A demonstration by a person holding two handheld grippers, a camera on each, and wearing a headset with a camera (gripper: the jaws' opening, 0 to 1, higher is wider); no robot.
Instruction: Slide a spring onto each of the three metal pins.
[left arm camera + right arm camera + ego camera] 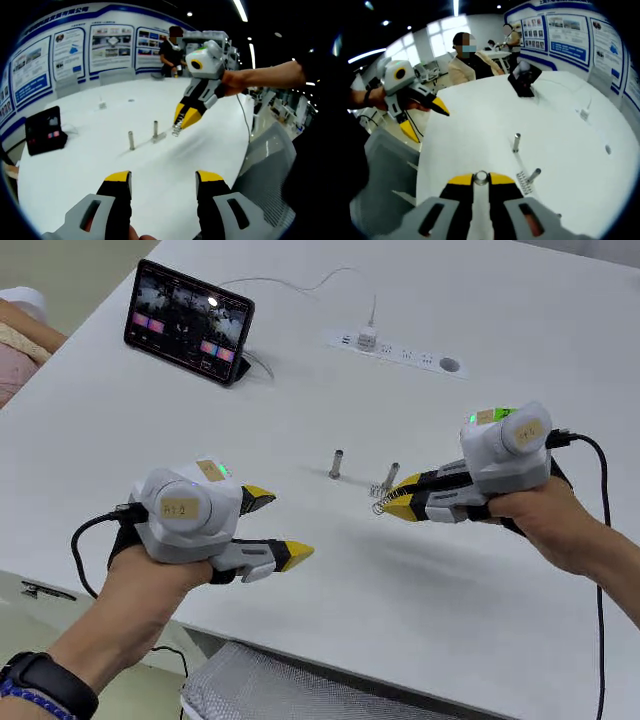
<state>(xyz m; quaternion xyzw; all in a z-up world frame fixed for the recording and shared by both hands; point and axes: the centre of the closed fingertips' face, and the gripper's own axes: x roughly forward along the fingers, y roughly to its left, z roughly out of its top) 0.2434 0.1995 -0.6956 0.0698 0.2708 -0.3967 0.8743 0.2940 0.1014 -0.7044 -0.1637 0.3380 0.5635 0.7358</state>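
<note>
White desk (400, 620) holds two upright pins (336, 463), a spring (522, 182) just beside one. Right tongs (396, 497) pinch a third pin (480, 177); left tongs (164, 177) hang open. Line spring up straight.

Left gripper (280, 525) in left hand (140, 585), level, jaws wide apart. Right gripper (400, 497) in right hand (545, 515), pointing left, jaws clamped on metal pin (481, 177).

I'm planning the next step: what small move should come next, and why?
Probably bring the open left gripper toward the coiled metal spring lying beside the nearer upright metal pin: the right gripper is shut on a small round metal piece, and both pins look bare.
</note>
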